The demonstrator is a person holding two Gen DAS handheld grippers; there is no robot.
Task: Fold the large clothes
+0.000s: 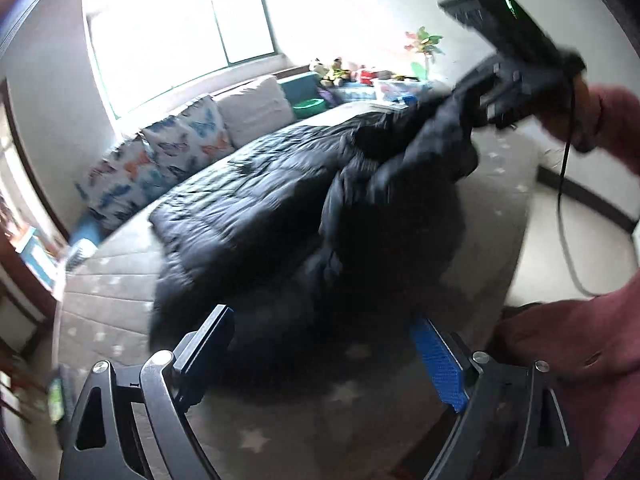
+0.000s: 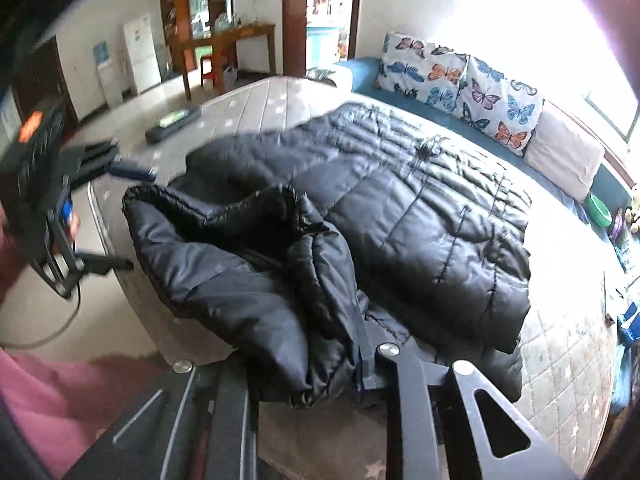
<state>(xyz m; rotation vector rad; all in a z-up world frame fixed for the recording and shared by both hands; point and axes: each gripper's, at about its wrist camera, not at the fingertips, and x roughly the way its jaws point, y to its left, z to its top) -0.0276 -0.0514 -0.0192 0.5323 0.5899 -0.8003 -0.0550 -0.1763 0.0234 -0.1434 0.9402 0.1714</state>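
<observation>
The black padded jacket (image 2: 360,208) lies spread on the mattress (image 2: 568,344); the right gripper (image 2: 360,360) clamps its bunched near edge, while the left gripper (image 1: 320,344) stands wide, holding nothing

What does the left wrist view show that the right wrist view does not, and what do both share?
Only the left wrist view: the left gripper's own open jaws with nothing between them, the right gripper from outside lifting a bunch of the coat, and the toys past the bed.

Only the right wrist view: the right gripper shut on a fold of the coat, a wooden table, a white fridge and a doorway.

Both: the black quilted coat on the bed and the butterfly cushions.
</observation>
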